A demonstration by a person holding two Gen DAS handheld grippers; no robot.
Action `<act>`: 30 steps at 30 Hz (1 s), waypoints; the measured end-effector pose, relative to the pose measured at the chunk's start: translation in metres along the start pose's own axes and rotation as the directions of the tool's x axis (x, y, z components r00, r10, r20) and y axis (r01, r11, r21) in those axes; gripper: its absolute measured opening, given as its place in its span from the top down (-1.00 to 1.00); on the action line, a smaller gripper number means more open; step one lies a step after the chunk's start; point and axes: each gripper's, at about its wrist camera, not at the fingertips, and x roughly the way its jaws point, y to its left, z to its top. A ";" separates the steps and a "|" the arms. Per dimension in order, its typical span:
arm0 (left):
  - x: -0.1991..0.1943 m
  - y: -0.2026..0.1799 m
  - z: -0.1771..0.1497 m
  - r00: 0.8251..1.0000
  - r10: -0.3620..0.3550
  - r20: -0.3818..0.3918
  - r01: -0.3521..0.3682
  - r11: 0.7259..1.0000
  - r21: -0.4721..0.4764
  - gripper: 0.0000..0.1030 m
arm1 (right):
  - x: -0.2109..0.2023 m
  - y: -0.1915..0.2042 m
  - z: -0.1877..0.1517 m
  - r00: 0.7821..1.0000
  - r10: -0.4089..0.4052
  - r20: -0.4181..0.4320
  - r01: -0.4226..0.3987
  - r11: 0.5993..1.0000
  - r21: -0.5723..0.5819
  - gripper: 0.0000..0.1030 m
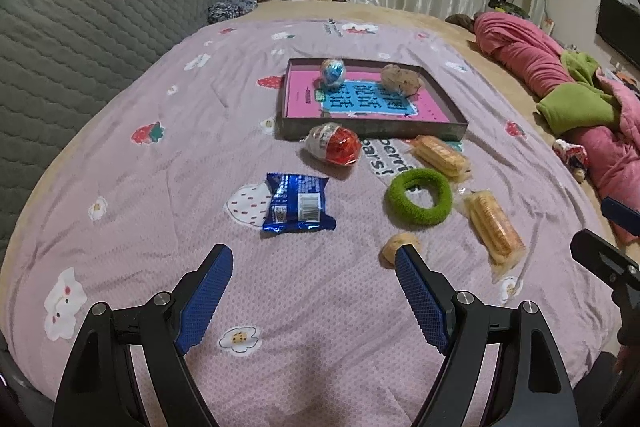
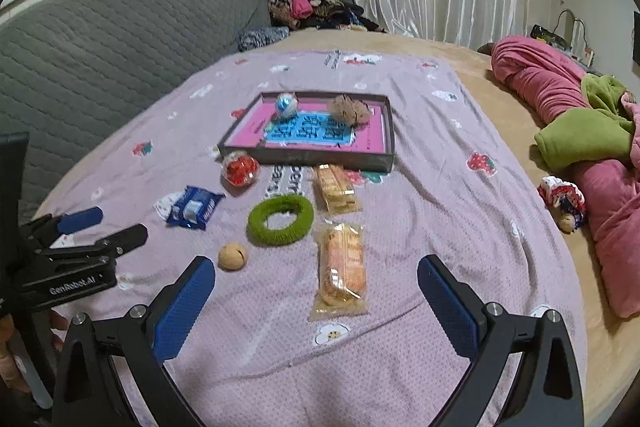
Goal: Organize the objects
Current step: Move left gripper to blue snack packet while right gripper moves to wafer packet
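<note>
A lilac printed bedsheet carries everything. The shallow grey box with pink floor holds a blue foil egg and a brown walnut. In front of the box lie a green fuzzy ring, two clear biscuit packets, a blue snack wrapper and a red foil egg. The left gripper and right gripper both stand wide and empty.

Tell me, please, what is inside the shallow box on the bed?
Inside the shallow box sit a blue foil egg and a brown walnut-like ball, resting on a pink and blue printed floor. Whatever print lies beneath them is covered.
</note>
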 end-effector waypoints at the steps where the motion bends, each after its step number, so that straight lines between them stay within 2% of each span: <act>1: 0.002 0.001 -0.001 1.000 0.003 -0.004 -0.003 1.000 -0.001 -0.64 | 0.003 0.000 -0.001 1.000 -0.003 -0.008 0.003 1.000 -0.003 -0.99; 6: 0.012 0.003 -0.005 1.000 -0.006 -0.022 0.005 1.000 -0.011 -0.64 | 0.012 0.000 -0.007 0.999 -0.019 -0.027 0.019 1.000 -0.009 -0.99; 15: 0.024 0.005 -0.006 0.999 -0.001 -0.048 0.001 1.000 -0.018 -0.64 | 0.022 -0.005 -0.012 0.999 -0.002 -0.046 0.003 1.000 0.024 -0.99; 25: 0.036 0.004 -0.004 0.998 0.007 -0.057 -0.008 1.000 -0.009 -0.64 | 0.035 -0.006 -0.016 0.998 -0.030 -0.058 0.031 0.999 0.012 -0.99; 30: 0.047 0.004 -0.004 0.997 -0.005 -0.078 0.005 1.000 0.000 -0.64 | 0.048 -0.013 -0.021 0.996 -0.010 -0.085 0.014 0.999 0.048 -0.99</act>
